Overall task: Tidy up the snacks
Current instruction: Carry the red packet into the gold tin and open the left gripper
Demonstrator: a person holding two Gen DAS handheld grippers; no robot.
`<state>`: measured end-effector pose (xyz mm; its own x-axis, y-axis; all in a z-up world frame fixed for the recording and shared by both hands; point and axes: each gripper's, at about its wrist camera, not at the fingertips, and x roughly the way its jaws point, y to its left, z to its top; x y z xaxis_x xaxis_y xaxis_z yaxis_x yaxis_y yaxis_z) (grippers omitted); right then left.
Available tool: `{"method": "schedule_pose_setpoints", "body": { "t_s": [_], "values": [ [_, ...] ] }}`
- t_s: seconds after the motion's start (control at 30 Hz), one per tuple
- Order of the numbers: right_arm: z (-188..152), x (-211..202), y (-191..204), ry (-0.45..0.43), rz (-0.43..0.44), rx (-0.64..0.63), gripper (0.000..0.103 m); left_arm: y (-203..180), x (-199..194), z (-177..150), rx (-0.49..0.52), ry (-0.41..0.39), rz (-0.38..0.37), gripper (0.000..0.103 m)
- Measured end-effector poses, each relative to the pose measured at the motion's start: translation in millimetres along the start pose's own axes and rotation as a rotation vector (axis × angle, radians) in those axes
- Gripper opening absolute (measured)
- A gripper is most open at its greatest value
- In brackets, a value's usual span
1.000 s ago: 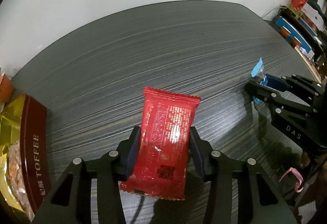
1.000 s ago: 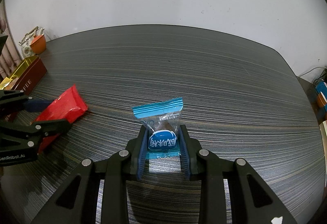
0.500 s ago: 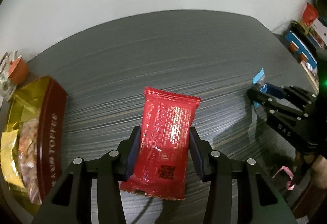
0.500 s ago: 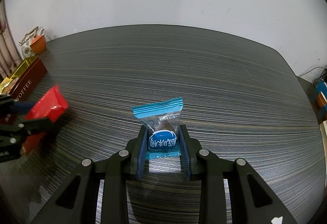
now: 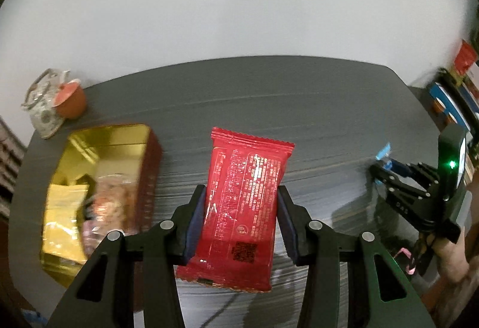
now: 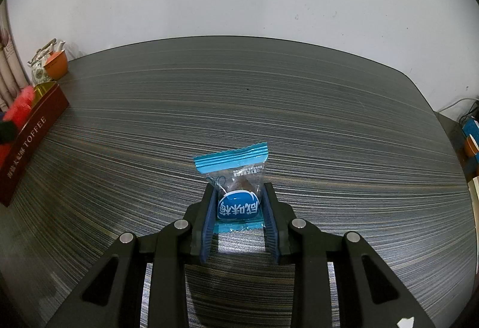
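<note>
My left gripper [image 5: 241,199] is shut on a red snack packet [image 5: 242,202] and holds it up in the air, just right of the open dark-red toffee tin [image 5: 98,193] with gold lining and sweets inside. My right gripper [image 6: 238,202] is shut on a small blue sweet packet [image 6: 235,193] low over the dark striped table [image 6: 269,106]. In the right wrist view the tin [image 6: 30,142] stands at the far left with the red packet [image 6: 18,109] blurred above it. The right gripper also shows in the left wrist view [image 5: 386,175].
A small teapot [image 5: 42,112] and an orange cup [image 5: 70,98] stand at the table's back left corner by the wall. Boxes and books [image 5: 452,100] lie beyond the table's right edge. A cable [image 6: 461,103] hangs by the right wall.
My left gripper has lifted the red packet and swung left towards the tin, which now fills more of its view. The right gripper has stayed still with the blue packet.
</note>
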<state>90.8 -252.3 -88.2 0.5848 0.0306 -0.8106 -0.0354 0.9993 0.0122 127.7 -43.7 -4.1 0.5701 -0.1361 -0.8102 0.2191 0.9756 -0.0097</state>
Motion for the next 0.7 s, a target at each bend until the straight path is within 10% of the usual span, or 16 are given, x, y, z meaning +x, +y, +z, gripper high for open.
{"method": "schedule_pose_setpoints", "body": {
  "t_s": [0.7],
  "values": [
    [0.1,0.4,1.2,0.001,-0.004,-0.003,0.028,148.5,-3.0,-19.8,-0.190,0.029,0.215,0.047]
  ]
}}
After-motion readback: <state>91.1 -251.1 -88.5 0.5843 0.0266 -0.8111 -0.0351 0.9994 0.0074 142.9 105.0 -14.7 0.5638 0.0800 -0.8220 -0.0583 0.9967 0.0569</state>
